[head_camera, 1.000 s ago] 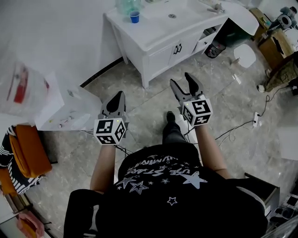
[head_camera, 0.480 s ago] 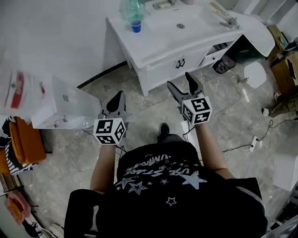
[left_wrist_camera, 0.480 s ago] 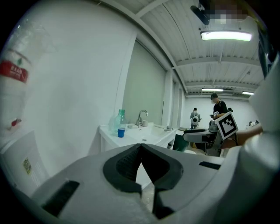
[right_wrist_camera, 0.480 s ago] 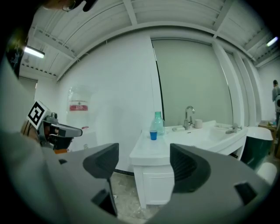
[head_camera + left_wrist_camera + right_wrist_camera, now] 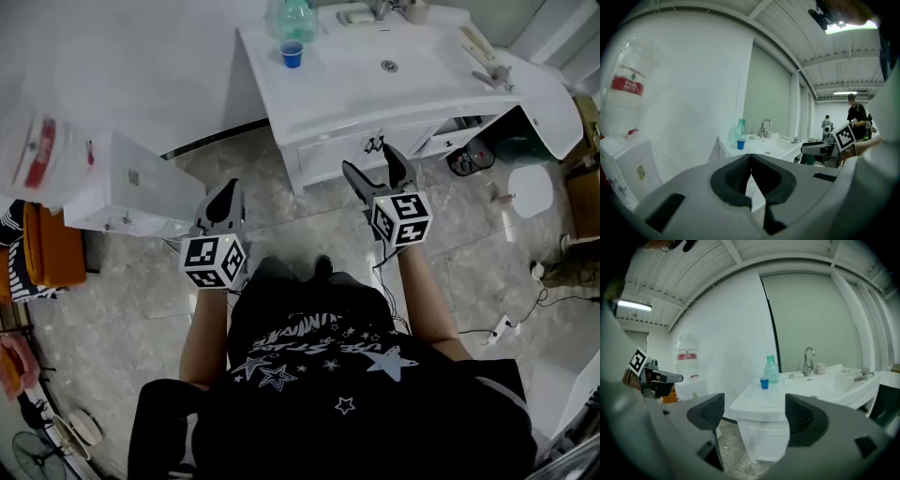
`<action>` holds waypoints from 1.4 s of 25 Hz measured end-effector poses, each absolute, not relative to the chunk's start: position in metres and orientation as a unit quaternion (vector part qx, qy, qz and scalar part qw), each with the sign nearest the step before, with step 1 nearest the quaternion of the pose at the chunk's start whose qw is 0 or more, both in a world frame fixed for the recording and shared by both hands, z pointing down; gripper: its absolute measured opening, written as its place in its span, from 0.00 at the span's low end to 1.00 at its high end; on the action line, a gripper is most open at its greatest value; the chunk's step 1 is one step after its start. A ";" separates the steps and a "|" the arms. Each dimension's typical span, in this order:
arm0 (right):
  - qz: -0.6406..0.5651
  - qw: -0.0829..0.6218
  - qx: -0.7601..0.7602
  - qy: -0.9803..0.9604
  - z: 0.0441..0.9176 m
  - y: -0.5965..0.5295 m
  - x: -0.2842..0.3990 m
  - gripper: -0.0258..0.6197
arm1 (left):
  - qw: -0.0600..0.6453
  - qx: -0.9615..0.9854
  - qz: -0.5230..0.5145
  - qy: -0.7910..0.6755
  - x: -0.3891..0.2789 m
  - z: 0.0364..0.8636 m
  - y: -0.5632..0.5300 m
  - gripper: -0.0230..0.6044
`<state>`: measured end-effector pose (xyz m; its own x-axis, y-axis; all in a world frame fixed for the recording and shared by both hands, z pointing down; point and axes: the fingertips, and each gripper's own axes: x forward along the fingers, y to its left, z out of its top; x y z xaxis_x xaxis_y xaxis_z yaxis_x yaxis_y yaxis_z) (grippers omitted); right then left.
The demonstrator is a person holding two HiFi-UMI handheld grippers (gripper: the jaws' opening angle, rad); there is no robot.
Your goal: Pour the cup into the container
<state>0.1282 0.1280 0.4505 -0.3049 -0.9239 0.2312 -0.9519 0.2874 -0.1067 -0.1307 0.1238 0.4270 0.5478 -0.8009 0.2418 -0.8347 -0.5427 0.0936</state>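
A small blue cup (image 5: 292, 54) stands on the white vanity top (image 5: 328, 94), next to a green-tinted bottle (image 5: 295, 19) at the far left corner. The basin (image 5: 412, 56) lies to the right of them. Both grippers hover over the floor, short of the vanity. My left gripper (image 5: 225, 195) is shut with nothing in it. My right gripper (image 5: 370, 161) has just been opening and stands wide open, empty. From the right gripper (image 5: 754, 413) the cup (image 5: 764, 382) and bottle (image 5: 771, 369) show between the jaws, far off. Beyond the left gripper (image 5: 751, 158) the cup (image 5: 740, 144) is also distant.
A white water dispenser (image 5: 122, 187) with a large clear jug (image 5: 37, 159) stands at the left by the wall. A faucet (image 5: 808, 359) rises behind the basin. An open cabinet door and a dark bin (image 5: 497, 141) are at the vanity's right. Cables (image 5: 506, 328) lie on the floor.
Both grippers have moved forward toward the vanity, which now shows closer and more centred. The right jaws stand wider apart than before. The left stays shut.
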 end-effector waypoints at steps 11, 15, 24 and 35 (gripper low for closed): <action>0.131 0.074 0.565 -0.811 0.466 0.081 0.123 0.64 | 0.119 0.860 0.091 -0.487 -0.131 0.442 0.086 0.05; 0.125 0.084 0.566 -0.811 0.466 0.054 0.130 0.64 | 0.117 0.865 0.083 -0.481 -0.119 0.442 0.049 0.05; 0.116 0.107 0.547 -0.822 0.467 -0.041 0.135 0.64 | 0.120 0.873 0.077 -0.467 -0.089 0.444 -0.058 0.05; 0.106 0.150 0.501 -0.846 0.481 -0.150 0.113 0.64 | 0.128 0.877 0.088 -0.454 -0.086 0.450 -0.164 0.05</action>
<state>0.1134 -0.1498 0.4809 -0.4525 -0.8160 0.3598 -0.8796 0.4749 -0.0292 -0.0865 -0.1643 0.4505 0.5725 -0.7742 0.2701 -0.8190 -0.5553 0.1443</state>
